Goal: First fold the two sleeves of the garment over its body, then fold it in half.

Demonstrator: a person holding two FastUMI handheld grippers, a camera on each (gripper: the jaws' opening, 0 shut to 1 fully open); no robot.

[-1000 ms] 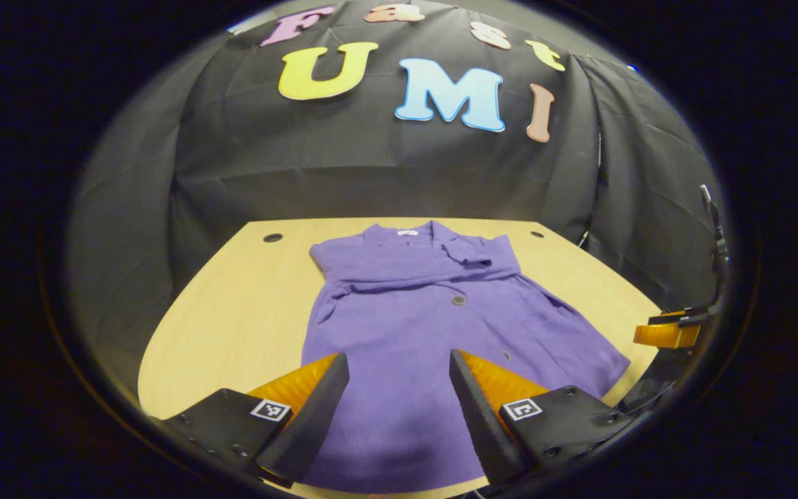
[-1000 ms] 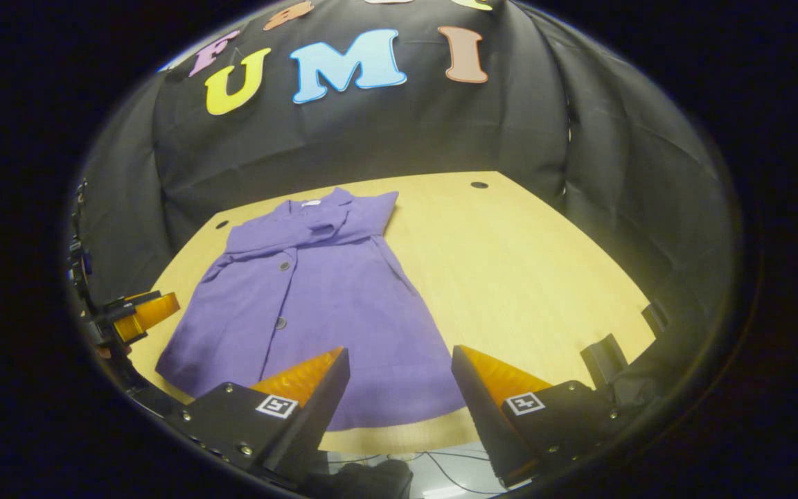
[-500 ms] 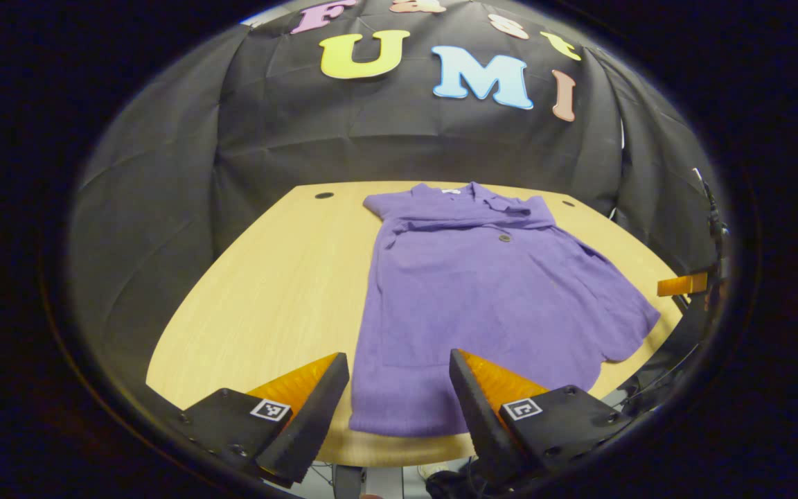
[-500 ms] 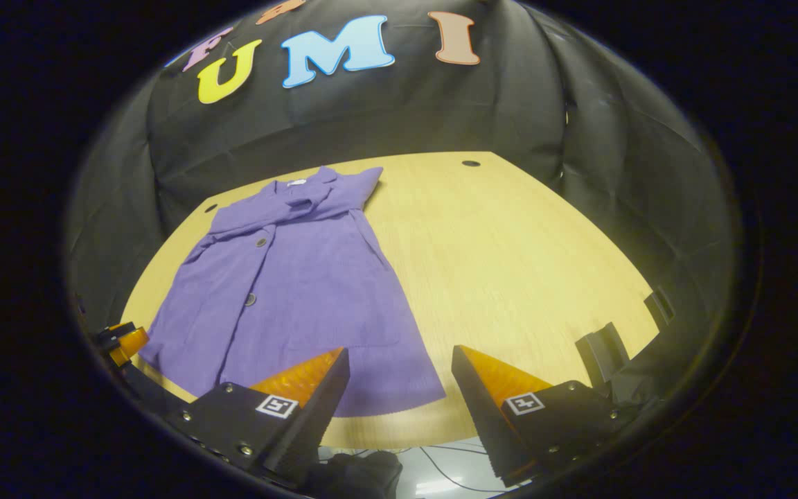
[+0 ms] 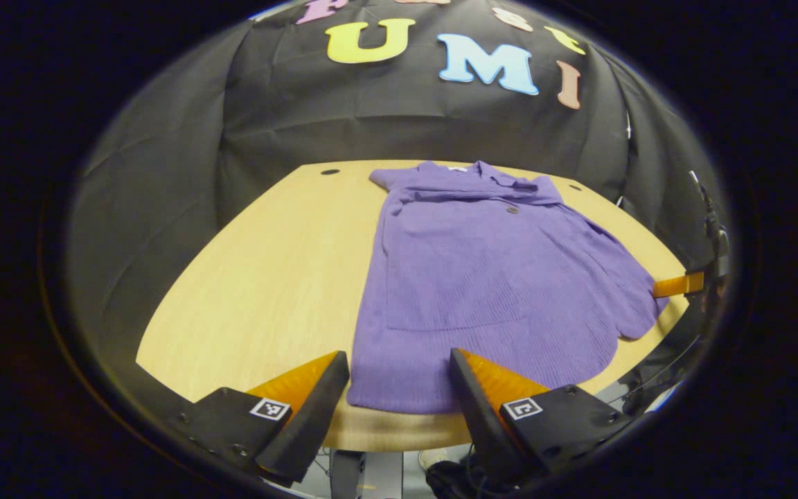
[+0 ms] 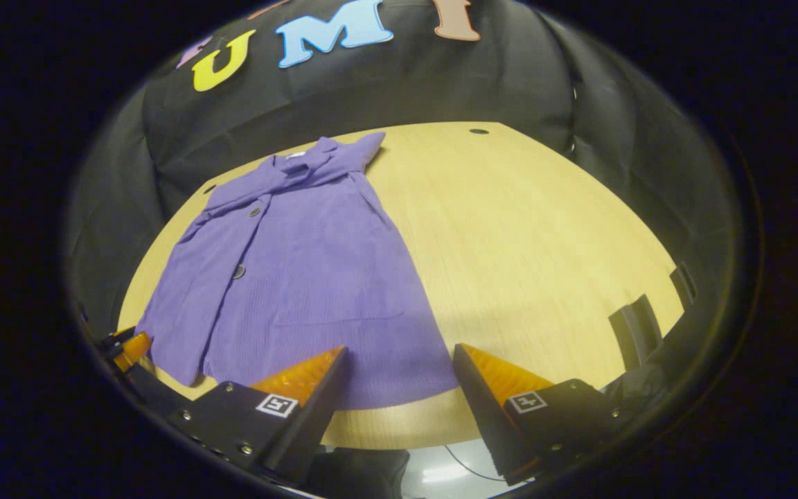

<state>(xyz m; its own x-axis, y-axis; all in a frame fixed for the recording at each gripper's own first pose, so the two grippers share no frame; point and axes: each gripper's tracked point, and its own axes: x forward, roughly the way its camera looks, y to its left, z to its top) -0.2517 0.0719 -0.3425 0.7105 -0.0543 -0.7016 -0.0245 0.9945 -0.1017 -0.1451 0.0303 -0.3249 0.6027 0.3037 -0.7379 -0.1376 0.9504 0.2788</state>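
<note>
Purple garment [image 5: 496, 277], sleeves folded, flat

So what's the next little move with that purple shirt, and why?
Probably lower both open grippers onto the near hem corners. The purple shirt lies flat on the wooden table, its sleeves already folded across the chest, so the half fold remains. The left hand-held gripper and right hand-held gripper each hang above the hem, holding nothing.
</note>
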